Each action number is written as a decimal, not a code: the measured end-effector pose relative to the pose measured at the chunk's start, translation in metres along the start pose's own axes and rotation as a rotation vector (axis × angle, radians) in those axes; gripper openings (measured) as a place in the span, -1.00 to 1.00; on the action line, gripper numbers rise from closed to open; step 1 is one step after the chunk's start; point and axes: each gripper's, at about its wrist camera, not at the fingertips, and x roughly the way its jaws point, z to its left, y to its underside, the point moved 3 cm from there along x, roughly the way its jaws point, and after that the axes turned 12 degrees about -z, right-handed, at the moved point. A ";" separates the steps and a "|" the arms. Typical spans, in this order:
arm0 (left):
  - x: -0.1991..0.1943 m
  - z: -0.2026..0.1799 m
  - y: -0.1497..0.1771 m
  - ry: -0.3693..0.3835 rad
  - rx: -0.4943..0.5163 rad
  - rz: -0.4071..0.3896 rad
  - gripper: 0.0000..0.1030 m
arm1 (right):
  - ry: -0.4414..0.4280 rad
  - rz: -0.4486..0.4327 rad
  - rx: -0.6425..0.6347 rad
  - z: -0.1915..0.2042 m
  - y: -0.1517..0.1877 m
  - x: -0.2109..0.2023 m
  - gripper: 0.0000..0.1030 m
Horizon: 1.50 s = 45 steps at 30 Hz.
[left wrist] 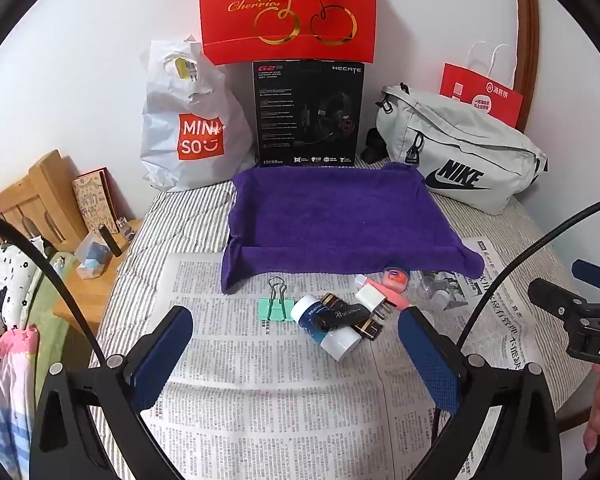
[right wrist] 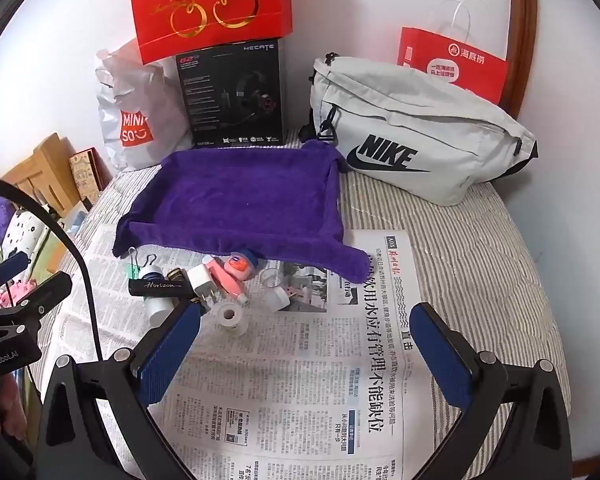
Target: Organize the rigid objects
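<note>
- I am holding the left claw (left wrist: 296, 334) and the right claw (right wrist: 306, 330) spread wide, both released and carrying nothing, both tilting down over the newspaper (right wrist: 284, 392).
- The small hard things are lying in a loose heap on the newspaper, just in front of the purple towel tray (left wrist: 332, 216), which is sitting empty.
- I am judging them light and stiff, so none should sag in the pads; the trouble is more that they are smooth and rounded.
- The white bottle (left wrist: 326, 326) is lying on its side under a black stick (left wrist: 342, 314); it looks slick and ready to roll, so I am planning to pinch it across the body once the stick is off.
- The black stick is resting on top, touching the bottle and a white plug (left wrist: 372, 298); I am reading its long flat sides as the easy hold.
- The green clip (left wrist: 276, 306) is lying apart to the left, thin and flat; I am expecting to grab its wire loops, not the body.
- The pink tube (right wrist: 232, 280) and little round tin (right wrist: 239, 265) are sitting against the towel's front edge; the tape roll (right wrist: 230, 316) is lying nearest the right claw's left finger.
- From the left claw the heap is lying just ahead, between the fingertips and slightly right; from the right claw it is lying ahead and to the left.
</note>
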 end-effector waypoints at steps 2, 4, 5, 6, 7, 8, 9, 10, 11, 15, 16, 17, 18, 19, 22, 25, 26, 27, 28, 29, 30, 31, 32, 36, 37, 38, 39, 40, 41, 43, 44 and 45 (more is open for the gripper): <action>0.000 0.000 0.001 -0.001 -0.002 -0.002 1.00 | -0.006 0.000 0.001 0.000 0.000 0.000 1.00; -0.001 0.000 0.001 0.002 -0.001 -0.003 1.00 | -0.007 0.000 -0.001 0.002 -0.001 -0.001 1.00; 0.000 -0.001 0.001 -0.001 0.000 -0.003 1.00 | -0.008 0.001 -0.001 0.001 -0.001 0.000 1.00; 0.000 -0.001 0.001 -0.002 0.001 -0.002 1.00 | -0.009 0.001 -0.001 0.002 -0.001 -0.001 1.00; 0.000 0.000 0.001 -0.003 0.002 -0.002 1.00 | -0.010 0.000 -0.001 0.002 -0.001 -0.001 1.00; 0.000 0.000 0.001 -0.001 0.000 -0.003 1.00 | -0.011 0.000 -0.001 0.002 -0.001 -0.001 1.00; 0.000 0.000 0.001 0.000 -0.001 -0.002 1.00 | -0.011 -0.002 -0.001 0.002 -0.001 -0.002 1.00; 0.000 0.000 0.001 0.000 -0.001 -0.001 1.00 | -0.011 -0.003 -0.001 0.002 -0.001 -0.002 1.00; 0.000 0.000 0.001 -0.002 -0.001 -0.002 1.00 | -0.011 -0.002 -0.001 0.002 0.000 -0.002 1.00; 0.000 0.001 0.001 -0.002 -0.001 -0.001 1.00 | -0.011 -0.004 0.001 0.002 0.000 -0.002 1.00; -0.001 0.001 0.002 -0.002 -0.002 -0.002 1.00 | -0.012 -0.004 0.001 0.002 0.000 -0.002 1.00; -0.001 0.003 0.003 -0.001 -0.004 -0.003 1.00 | -0.012 -0.004 0.001 0.002 0.000 -0.003 1.00; -0.001 0.003 0.003 -0.002 -0.005 -0.003 1.00 | -0.010 -0.004 0.001 0.002 0.000 -0.003 1.00; -0.002 0.003 0.004 -0.002 -0.004 -0.004 1.00 | -0.010 -0.005 0.000 0.002 0.000 -0.003 1.00; -0.002 0.005 0.005 -0.002 -0.006 -0.003 1.00 | -0.011 -0.006 0.000 0.002 0.000 -0.003 1.00; -0.002 0.005 0.004 -0.001 -0.004 -0.001 1.00 | -0.011 -0.009 -0.001 0.002 0.001 -0.005 1.00; -0.002 0.005 0.005 -0.003 -0.003 -0.002 1.00 | -0.011 -0.010 -0.001 0.002 0.001 -0.005 1.00; -0.002 0.005 0.005 -0.002 -0.003 -0.001 1.00 | -0.012 -0.011 -0.001 0.002 0.001 -0.006 1.00; -0.003 0.006 0.005 -0.002 -0.003 -0.002 1.00 | -0.013 -0.012 -0.001 0.002 0.000 -0.007 1.00; -0.002 0.005 0.005 -0.002 -0.004 -0.001 1.00 | -0.013 -0.014 -0.001 0.002 0.000 -0.008 1.00; -0.002 0.005 0.005 -0.002 -0.004 0.000 1.00 | -0.013 -0.015 -0.001 0.002 0.000 -0.008 1.00; -0.002 0.005 0.005 -0.003 -0.002 0.000 1.00 | -0.014 -0.015 0.000 0.002 0.000 -0.008 1.00; -0.002 0.005 0.005 -0.003 -0.002 0.000 1.00 | -0.014 -0.015 0.000 0.002 0.000 -0.008 1.00; -0.003 0.006 0.006 -0.002 -0.002 0.000 1.00 | -0.015 -0.015 0.000 0.002 0.001 -0.009 1.00; -0.003 0.007 0.007 -0.003 -0.001 -0.001 1.00 | -0.015 -0.015 0.001 0.002 0.001 -0.009 1.00; -0.003 0.005 0.006 -0.004 -0.001 0.000 1.00 | -0.015 -0.015 0.000 0.002 0.000 -0.009 1.00; -0.003 0.006 0.006 -0.004 -0.002 0.001 1.00 | -0.014 -0.016 0.000 0.002 0.000 -0.009 1.00; -0.003 0.006 0.007 -0.002 -0.002 0.002 1.00 | -0.014 -0.015 -0.001 0.002 0.001 -0.009 1.00; -0.003 0.005 0.006 -0.003 -0.001 0.001 1.00 | -0.014 -0.015 0.000 0.002 0.000 -0.009 1.00; -0.003 0.005 0.006 -0.004 0.000 0.001 1.00 | -0.013 -0.015 0.000 0.002 0.001 -0.009 1.00; -0.003 0.005 0.006 -0.004 0.000 0.002 1.00 | -0.013 -0.014 0.001 0.002 0.001 -0.009 1.00; -0.003 0.006 0.006 -0.003 0.000 0.002 1.00 | -0.014 -0.014 0.002 0.002 0.000 -0.009 1.00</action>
